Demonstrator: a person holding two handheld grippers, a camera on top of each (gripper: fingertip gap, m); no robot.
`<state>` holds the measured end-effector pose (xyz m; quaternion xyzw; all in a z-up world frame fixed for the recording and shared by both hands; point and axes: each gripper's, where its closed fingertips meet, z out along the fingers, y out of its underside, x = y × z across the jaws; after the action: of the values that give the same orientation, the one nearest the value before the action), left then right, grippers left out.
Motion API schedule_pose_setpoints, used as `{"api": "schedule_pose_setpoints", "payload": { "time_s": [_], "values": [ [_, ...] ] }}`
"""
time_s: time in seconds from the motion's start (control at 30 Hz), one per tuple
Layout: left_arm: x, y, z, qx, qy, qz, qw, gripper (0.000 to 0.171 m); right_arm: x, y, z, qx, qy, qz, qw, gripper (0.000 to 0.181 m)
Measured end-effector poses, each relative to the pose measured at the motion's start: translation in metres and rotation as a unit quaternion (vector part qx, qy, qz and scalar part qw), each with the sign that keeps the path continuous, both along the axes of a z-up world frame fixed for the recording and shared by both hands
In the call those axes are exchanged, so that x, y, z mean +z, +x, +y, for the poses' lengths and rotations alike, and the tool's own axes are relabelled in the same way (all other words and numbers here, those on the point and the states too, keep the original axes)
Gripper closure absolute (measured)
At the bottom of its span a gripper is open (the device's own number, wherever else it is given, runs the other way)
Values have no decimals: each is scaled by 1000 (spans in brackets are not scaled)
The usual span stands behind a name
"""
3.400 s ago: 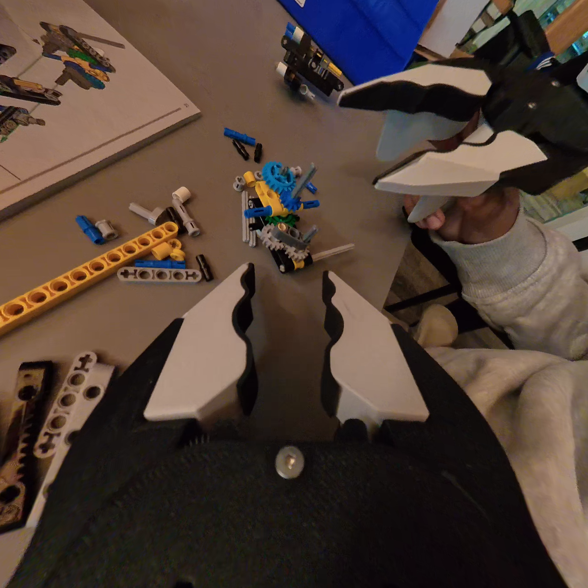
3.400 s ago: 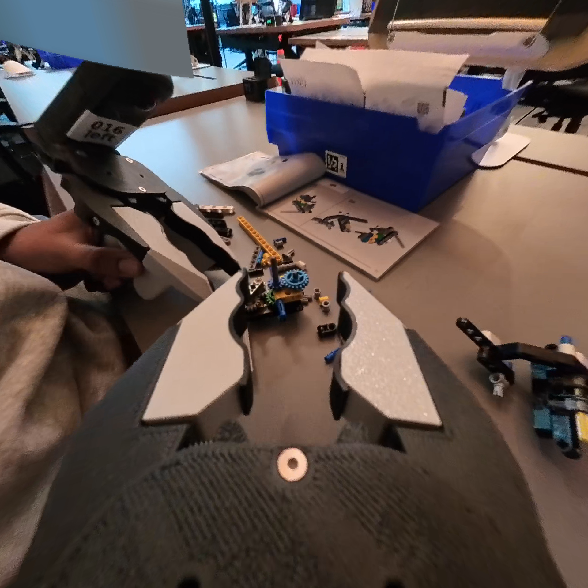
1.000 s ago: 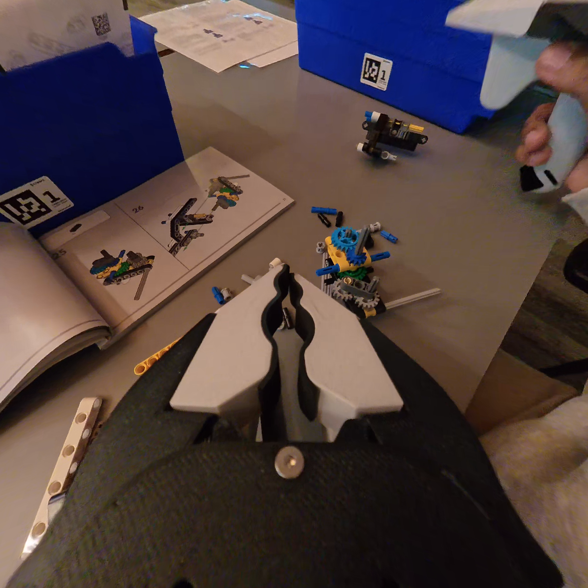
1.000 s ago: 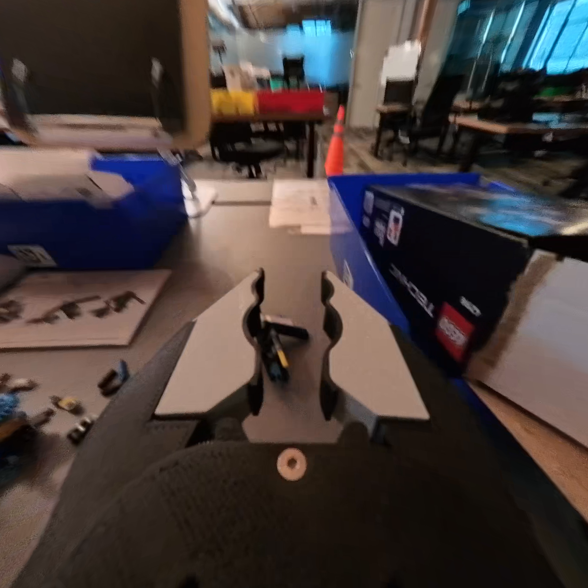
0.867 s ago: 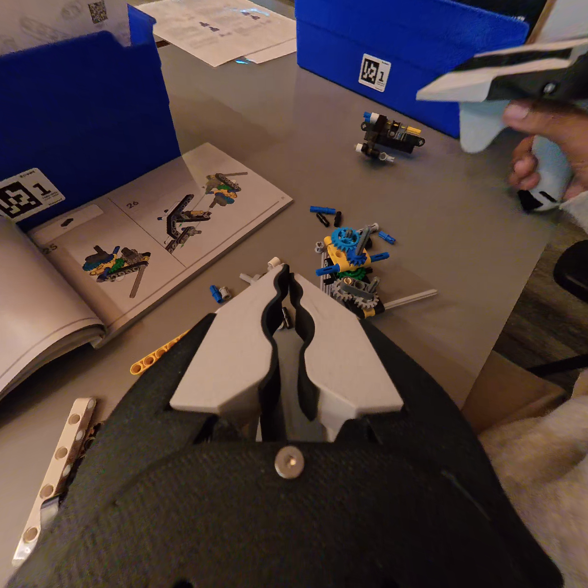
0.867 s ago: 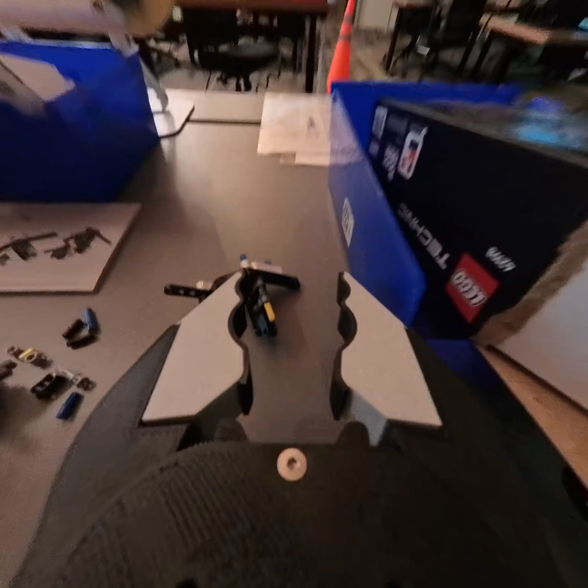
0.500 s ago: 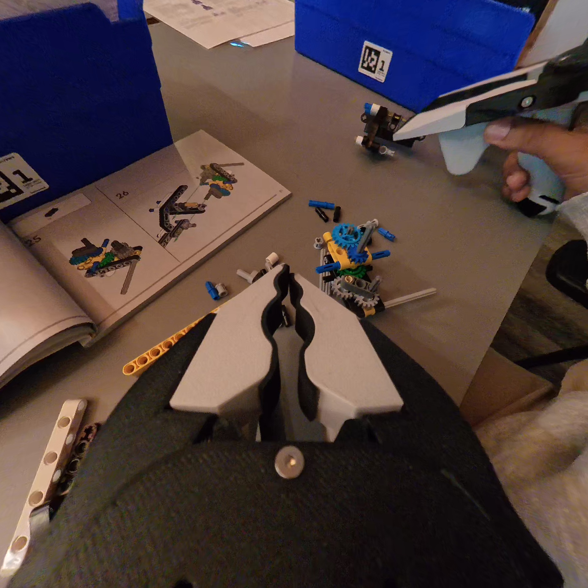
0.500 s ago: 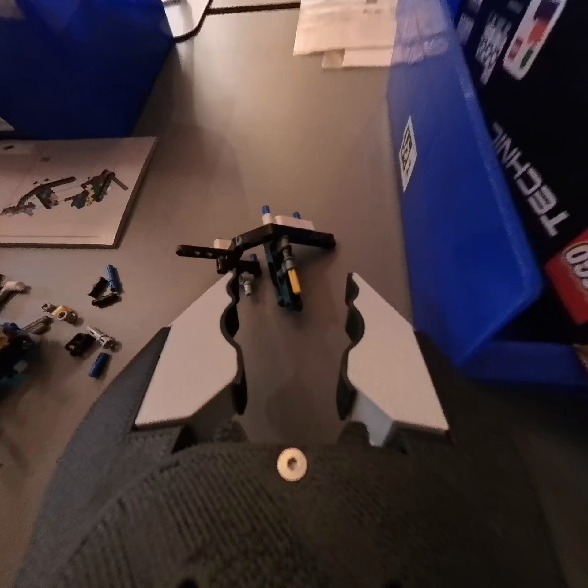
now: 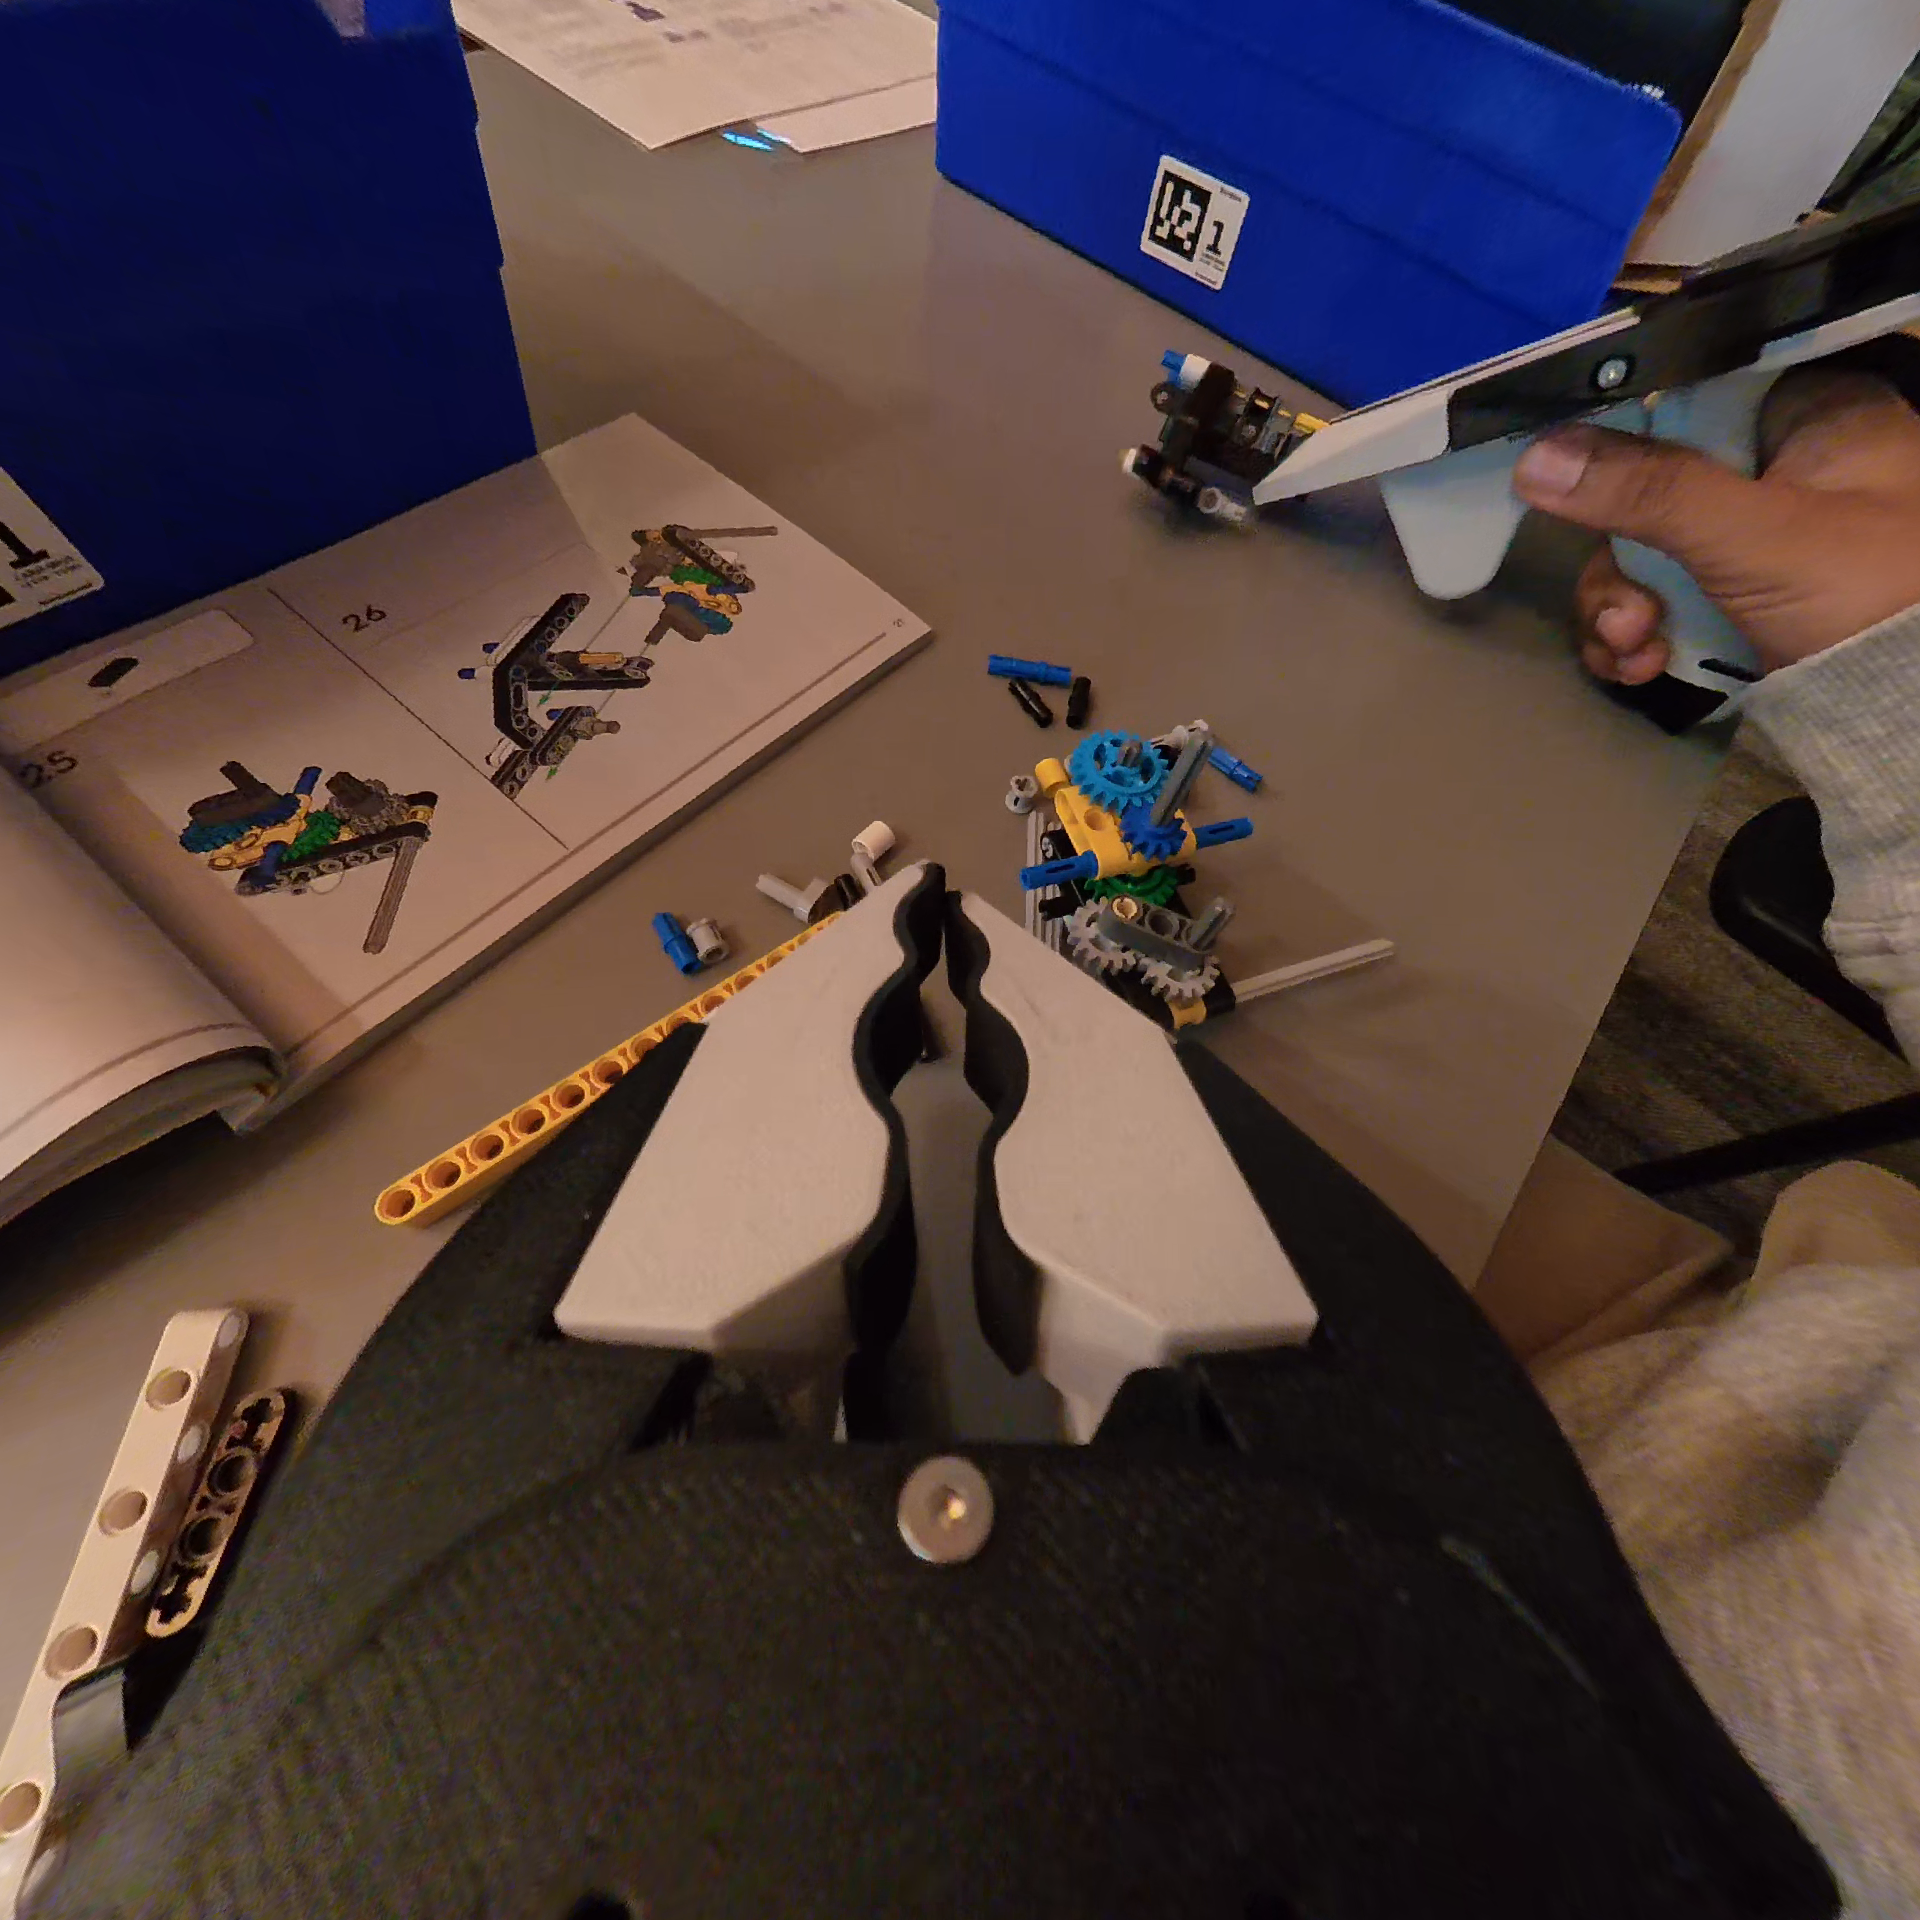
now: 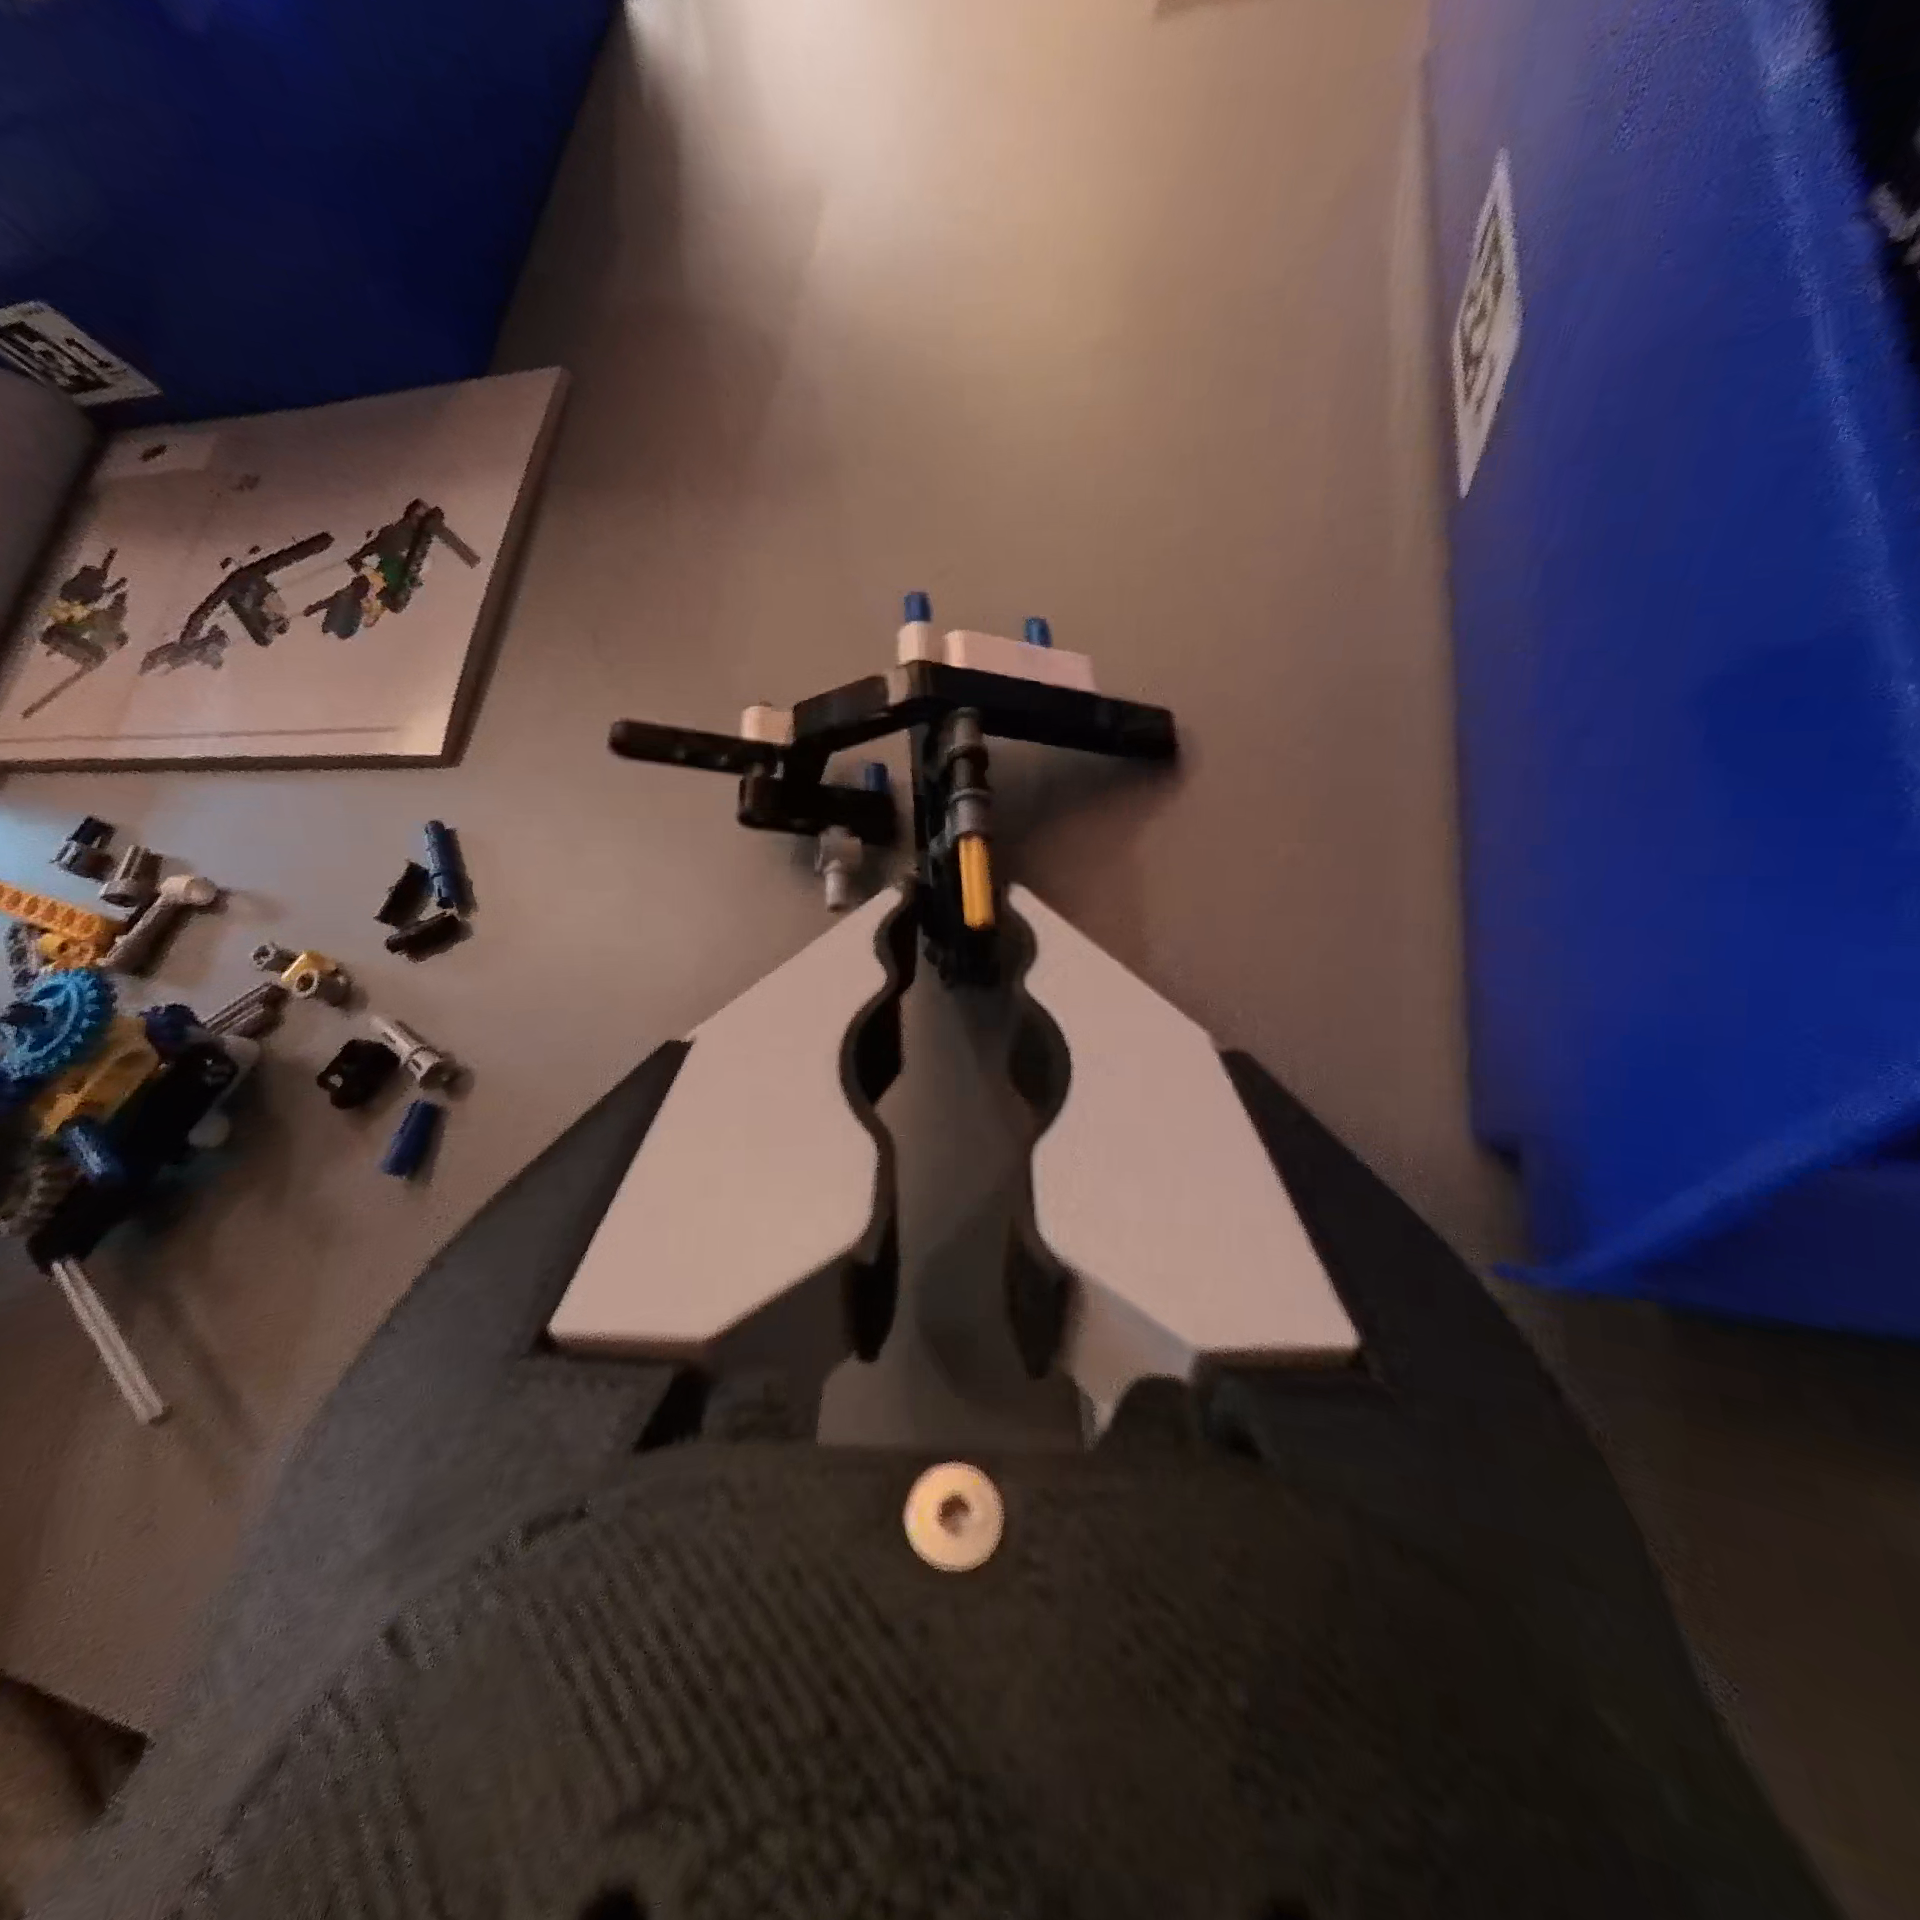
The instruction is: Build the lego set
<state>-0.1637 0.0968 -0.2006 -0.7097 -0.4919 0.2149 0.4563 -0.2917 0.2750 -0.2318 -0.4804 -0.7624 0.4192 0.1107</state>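
Note:
A black sub-assembly with white, blue and yellow parts lies on the grey table beside a blue bin. My right gripper is shut on its near end, next to the yellow axle. In the left wrist view this gripper touches the sub-assembly from the right. My left gripper is shut, and a small black pin shows between its pads. It hovers beside the gear assembly with the blue gear and over a long yellow beam.
An open instruction booklet lies on the left. Blue bins stand at the back left and back right. Loose pins lie near the gear assembly. A white beam lies at lower left. The table edge runs along the right. There is about 25 cm between the tips of the two grippers.
My right gripper swung from the middle of the table to the black sub-assembly, came down and closed on it. My left gripper shut 3.4 s to 1 s ago and has stayed shut.

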Motion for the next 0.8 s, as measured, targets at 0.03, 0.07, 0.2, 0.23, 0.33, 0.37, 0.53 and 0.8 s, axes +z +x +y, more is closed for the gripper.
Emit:
{"api": "schedule_pose_setpoints", "payload": {
  "time_s": [0.03,0.07,0.2,0.23,0.33,0.37,0.53,0.8],
  "values": [
    [0,0,0,0,0,1,1000,171,1,0,-1,3,-1,4,1000,171],
    [0,0,0,0,0,1,1000,171,3,1,-2,6,-5,10,1000,172],
    [0,0,0,-1,1,0,1000,171,21,2,-12,27,-48,45,997,175],
    [0,0,0,-1,1,-1,1000,171,25,3,-15,31,-57,53,996,175],
    [0,0,1,-2,0,-2,1000,171,32,4,-19,40,-69,71,994,176],
    [-1,0,1,-2,0,-3,1000,171,34,5,-21,43,-73,77,993,176],
    [-1,0,1,-3,2,-6,1000,171,49,8,-29,57,-108,109,987,176],
    [-2,0,0,-5,12,-12,1000,171,55,11,-33,65,-130,117,982,176]
  ]
}}
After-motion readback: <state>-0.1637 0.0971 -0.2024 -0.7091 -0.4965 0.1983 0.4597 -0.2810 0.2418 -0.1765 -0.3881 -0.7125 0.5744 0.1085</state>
